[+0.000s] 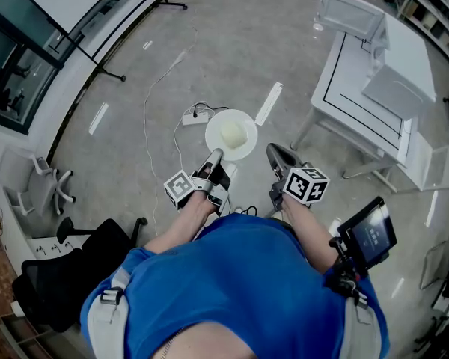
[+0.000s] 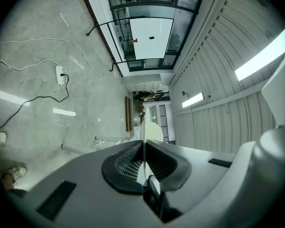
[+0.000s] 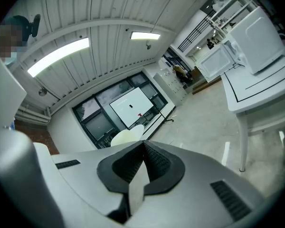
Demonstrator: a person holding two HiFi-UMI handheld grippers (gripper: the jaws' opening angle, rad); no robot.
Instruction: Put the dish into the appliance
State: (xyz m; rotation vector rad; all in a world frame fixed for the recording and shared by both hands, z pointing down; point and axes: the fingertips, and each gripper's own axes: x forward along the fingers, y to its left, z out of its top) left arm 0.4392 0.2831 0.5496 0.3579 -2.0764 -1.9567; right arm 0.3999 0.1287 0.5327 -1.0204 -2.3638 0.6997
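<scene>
Dish (image 1: 230, 134), frame centre: stiff, light, probably slippery and breakable; left gripper (image 1: 215, 156) is pinching its rim. Right gripper (image 1: 272, 151) is hovering, jaws together, empty.

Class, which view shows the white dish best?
Head view: the dish shows its whole round face, in the left gripper. The left gripper view sees it edge-on between the jaws; the right gripper view, only a part.

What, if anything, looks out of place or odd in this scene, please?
Only a power strip lying loose on the open floor just ahead of the person, a possible trip hazard. The plate in the left gripper looks intact, nothing spilled.
</scene>
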